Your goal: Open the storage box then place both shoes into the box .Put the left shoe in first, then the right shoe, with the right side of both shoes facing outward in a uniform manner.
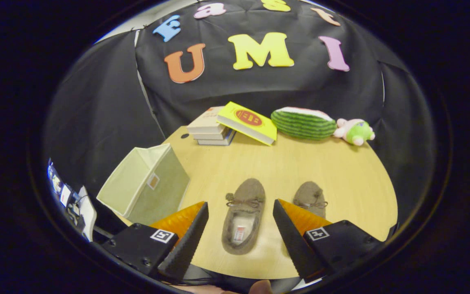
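So from where I'm sitting, the gripper [241,222] hangs above the near edge of the worktop [341,171], jaws released and spread wide, gripping nothing. The left shoe [244,216] lies on the worktop right between the 2 fingers, toe pointing away from me, opening up. The right shoe [310,199] sits just beside it, partly hidden behind the right finger. The storage box [145,185] stands off to the left, just beyond the left finger, and as far as I can tell its top is already open, tipped a little toward me.

What could go wrong: these are soft slippers, so pinching 1 by the sides will probably just fold it and it may droop or twist in the grip. If it twists, the right side won't face outward once it's in the box. The box looks like light fabric, so bumping a wall with the shoe could shove it off the worktop edge, which it's already near. Also easy to snag the right shoe while going for the left, they're close.

Pose-wise, the gripper looks down and forward over the shoes, roughly level, no roll that I can see. A fingertip [259,287] of the holding hand peeks in just behind the jaws.
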`<state>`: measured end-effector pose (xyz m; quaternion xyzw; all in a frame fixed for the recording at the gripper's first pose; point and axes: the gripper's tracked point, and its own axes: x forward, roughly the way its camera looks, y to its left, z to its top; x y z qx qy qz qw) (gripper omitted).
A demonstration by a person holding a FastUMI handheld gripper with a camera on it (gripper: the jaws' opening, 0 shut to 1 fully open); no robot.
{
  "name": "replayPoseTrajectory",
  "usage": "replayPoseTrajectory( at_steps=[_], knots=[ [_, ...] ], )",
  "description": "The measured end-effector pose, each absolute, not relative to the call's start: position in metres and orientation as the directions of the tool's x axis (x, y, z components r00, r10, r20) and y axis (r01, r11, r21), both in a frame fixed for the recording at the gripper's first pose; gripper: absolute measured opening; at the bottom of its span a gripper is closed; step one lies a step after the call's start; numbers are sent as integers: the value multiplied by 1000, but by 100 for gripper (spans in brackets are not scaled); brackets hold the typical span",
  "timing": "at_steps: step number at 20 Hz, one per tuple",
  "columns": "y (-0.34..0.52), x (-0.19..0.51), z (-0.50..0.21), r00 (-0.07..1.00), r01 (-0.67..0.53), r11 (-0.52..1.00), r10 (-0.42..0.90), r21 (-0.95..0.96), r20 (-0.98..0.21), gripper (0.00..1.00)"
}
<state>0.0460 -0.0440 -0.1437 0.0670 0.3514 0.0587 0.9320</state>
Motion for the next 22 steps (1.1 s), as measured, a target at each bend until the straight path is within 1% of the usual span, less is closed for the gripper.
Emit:
replayPoseTrajectory(
  at_steps=[7,10,12,16,20,22],
  knots=[
    [-62,61,-217,566,-23,991,123,134,-815,100],
    [-62,60,-243,474,0,985,152,172,-867,99],
    [-63,62,-252,439,9,983,160,183,-884,99],
    [-63,70,-265,405,41,978,170,203,-899,81],
    [-56,70,-280,340,83,968,197,238,-920,47],
    [-57,69,-282,333,98,966,194,239,-923,27]
  ],
)
